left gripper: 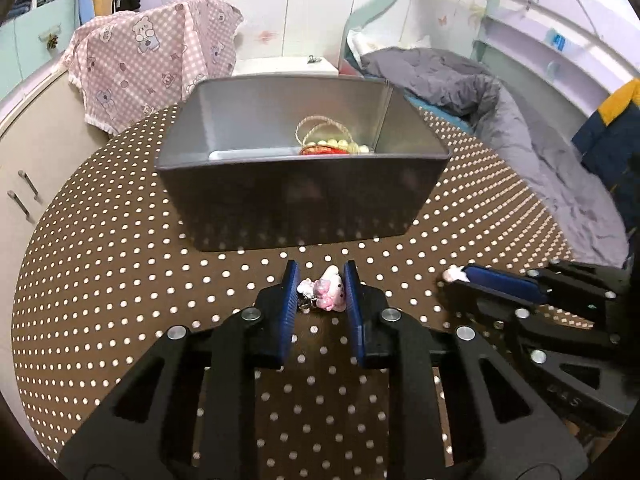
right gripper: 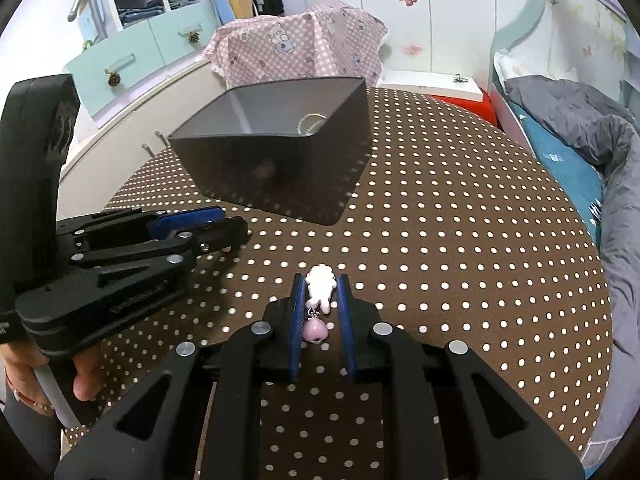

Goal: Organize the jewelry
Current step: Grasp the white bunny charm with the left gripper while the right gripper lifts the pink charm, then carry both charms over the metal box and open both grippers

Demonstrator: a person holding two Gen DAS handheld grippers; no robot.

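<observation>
Brown polka-dot tablecloth (left gripper: 120, 280) fills the round table, grey storage box (left gripper: 300, 196) sitting toward its far side with a beaded bracelet (left gripper: 340, 145) inside. Left gripper (left gripper: 322, 292) has its blue pads drawn in on both sides of a pink bunny charm (left gripper: 330, 294) on the cloth, apparently touching it. Right gripper (right gripper: 320, 296) pinches a white charm (right gripper: 320, 286), a pink bell (right gripper: 314, 331) dangling beneath
</observation>
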